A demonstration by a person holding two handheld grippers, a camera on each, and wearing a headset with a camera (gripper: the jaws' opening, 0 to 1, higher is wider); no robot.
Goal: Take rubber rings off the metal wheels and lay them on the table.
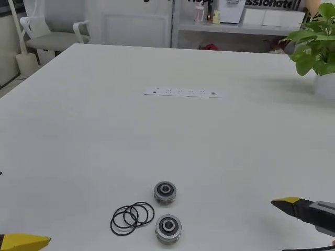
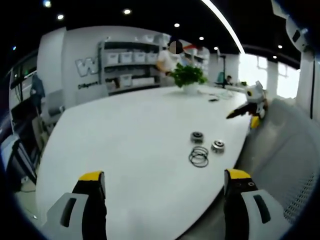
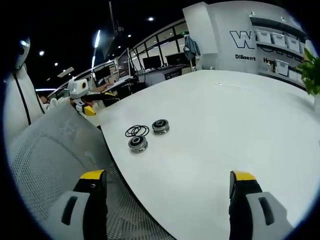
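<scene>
Head view: two round grey metal wheels (image 1: pixel 165 192) sit near the front edge of the white table (image 1: pixel 157 136), one behind the other, apart.
Rings: thin black rubber rings (image 1: pixel 132 216) lie flat in an overlapping pile just left of the wheels.
Left gripper (image 2: pixel 165 182): yellow-tipped jaws spread wide, nothing between them, well apart from the wheels.
Right gripper (image 3: pixel 167 182): jaws likewise wide and empty.
Far side: flat white power strip (image 1: pixel 183 92) mid-table; green potted plant (image 1: pixel 314 44) at the right.

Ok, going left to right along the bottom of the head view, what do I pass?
Left tongs → rubber rings → metal wheels, one behind the other → right tongs.
</scene>
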